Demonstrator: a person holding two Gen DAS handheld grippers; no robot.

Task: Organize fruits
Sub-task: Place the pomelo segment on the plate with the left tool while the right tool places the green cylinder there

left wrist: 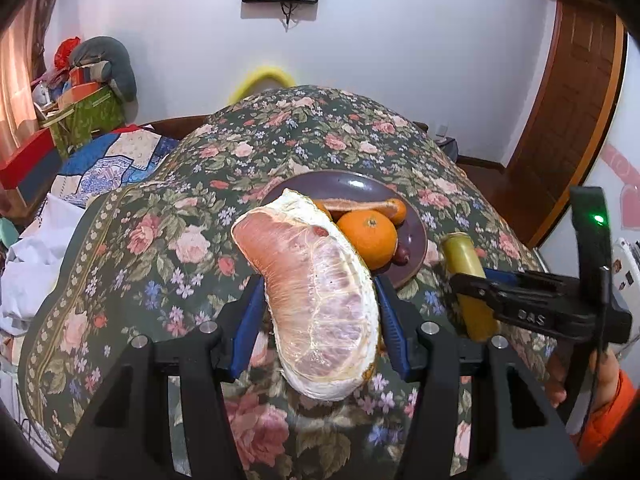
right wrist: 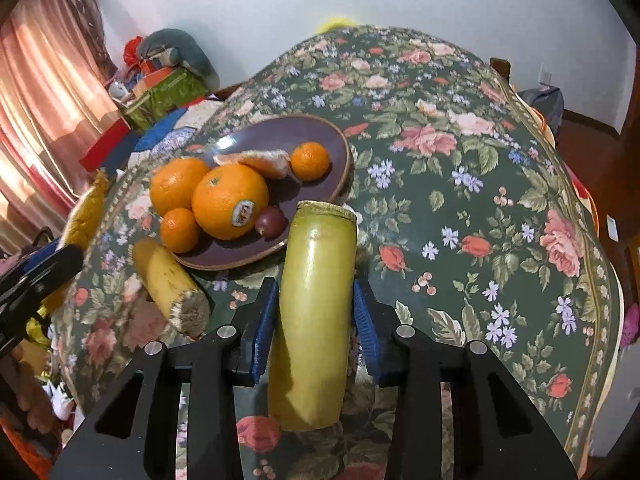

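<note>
My left gripper point(left wrist: 320, 308) pinches the soft, tearable pomelo wedge point(left wrist: 308, 292) mid-body, my right gripper point(right wrist: 316, 316) clamps the stiff, slick cane section point(right wrist: 314, 312) near the plate point(right wrist: 316, 128) edge.

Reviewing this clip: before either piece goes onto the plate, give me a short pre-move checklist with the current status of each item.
1. Left gripper holds the pomelo segment between its blue pads: ok.
2. Right gripper holds the yellow-green stalk piece: pads flank it closely, firm contact cannot tell.
3. Free room on the purple plate: ok at the far side; the near side is crowded by the large orange, smaller oranges and a dark red fruit.
4. Second stalk piece lies on the cloth beside the plate, off it: not ok yet.
5. Grippers apart from each other: ok.
6. Height of either held piece above the cloth: cannot tell.
</note>
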